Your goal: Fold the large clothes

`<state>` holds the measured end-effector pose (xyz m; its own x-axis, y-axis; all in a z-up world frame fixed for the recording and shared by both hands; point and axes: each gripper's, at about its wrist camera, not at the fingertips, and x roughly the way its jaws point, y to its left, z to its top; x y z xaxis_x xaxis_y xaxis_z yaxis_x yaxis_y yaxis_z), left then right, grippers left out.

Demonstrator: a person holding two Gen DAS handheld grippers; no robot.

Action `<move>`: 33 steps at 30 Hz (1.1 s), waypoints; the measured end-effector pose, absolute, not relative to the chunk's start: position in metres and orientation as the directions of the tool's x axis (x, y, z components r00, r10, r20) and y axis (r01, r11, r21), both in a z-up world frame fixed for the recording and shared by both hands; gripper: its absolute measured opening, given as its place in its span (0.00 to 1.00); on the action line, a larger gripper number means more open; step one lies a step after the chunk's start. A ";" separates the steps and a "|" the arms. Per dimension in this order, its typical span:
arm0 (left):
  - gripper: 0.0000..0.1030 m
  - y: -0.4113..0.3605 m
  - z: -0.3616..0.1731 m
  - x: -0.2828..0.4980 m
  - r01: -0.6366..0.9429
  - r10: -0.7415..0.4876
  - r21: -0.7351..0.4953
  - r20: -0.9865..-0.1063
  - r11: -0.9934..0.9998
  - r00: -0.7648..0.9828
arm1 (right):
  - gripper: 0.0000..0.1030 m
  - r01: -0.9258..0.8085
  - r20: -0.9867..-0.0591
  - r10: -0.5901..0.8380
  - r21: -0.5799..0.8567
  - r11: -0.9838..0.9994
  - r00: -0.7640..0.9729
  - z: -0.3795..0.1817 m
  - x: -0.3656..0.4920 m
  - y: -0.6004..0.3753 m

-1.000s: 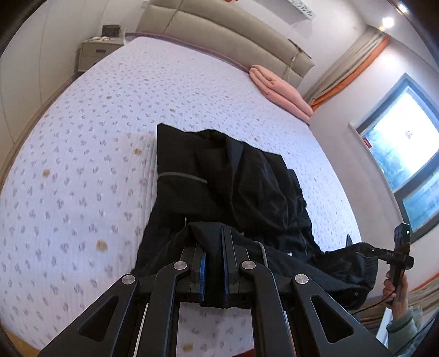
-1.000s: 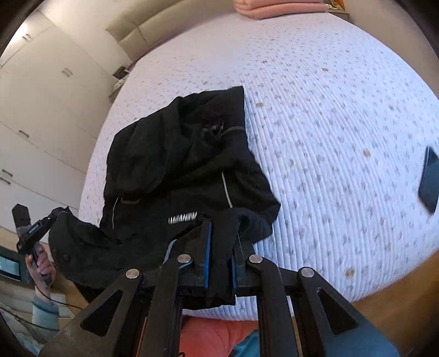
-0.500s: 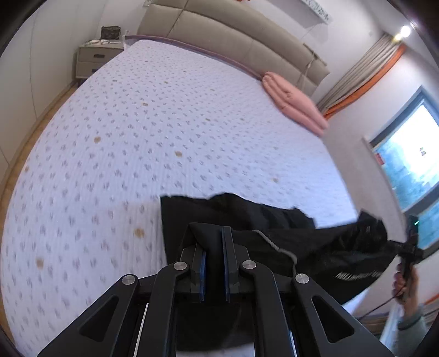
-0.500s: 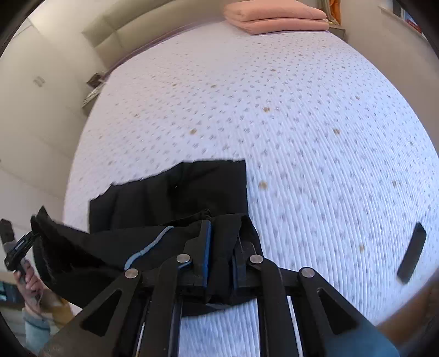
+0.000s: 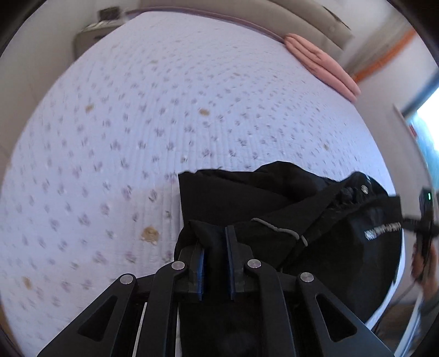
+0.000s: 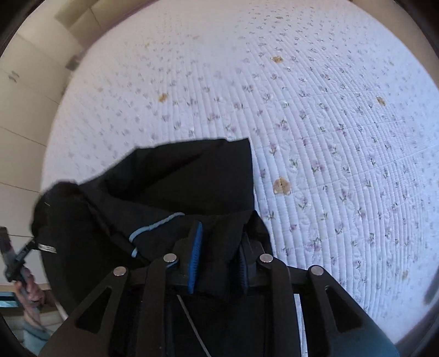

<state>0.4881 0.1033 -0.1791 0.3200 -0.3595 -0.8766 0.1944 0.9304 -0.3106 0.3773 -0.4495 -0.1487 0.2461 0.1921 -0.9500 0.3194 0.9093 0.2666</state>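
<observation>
Floral quilted bed (image 5: 115,142) carries a black jacket (image 5: 274,203); left gripper (image 5: 215,247) and right gripper (image 6: 219,241) fingers each pinch its bunched fabric.

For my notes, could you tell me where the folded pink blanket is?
In the left wrist view, the pink blanket lies at the upper right, on the bed's far corner beside the headboard.
</observation>
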 end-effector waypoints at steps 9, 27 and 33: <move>0.20 0.146 -0.106 0.477 0.240 -0.534 -0.487 -0.822 0.840 0.197 | 0.58 0.357 -0.881 0.248 0.401 0.844 0.402 -0.077 0.373 -0.515; 0.66 0.138 -0.113 0.466 0.299 -0.359 -0.285 -0.904 0.911 0.231 | 0.68 -0.008 -0.920 0.143 0.151 0.989 0.366 -0.128 0.403 -0.430; 0.66 0.137 -0.175 0.495 0.213 -0.418 -0.371 -0.873 0.904 0.250 | 0.69 -0.056 -0.921 0.124 0.111 0.992 0.370 -0.134 0.408 -0.427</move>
<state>0.4946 0.1373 -0.1754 0.2501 -0.4179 -0.8734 0.2128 0.9037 -0.3715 0.4082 -0.4268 -0.1342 0.3699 0.1235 -0.9208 -0.0562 0.9923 0.1106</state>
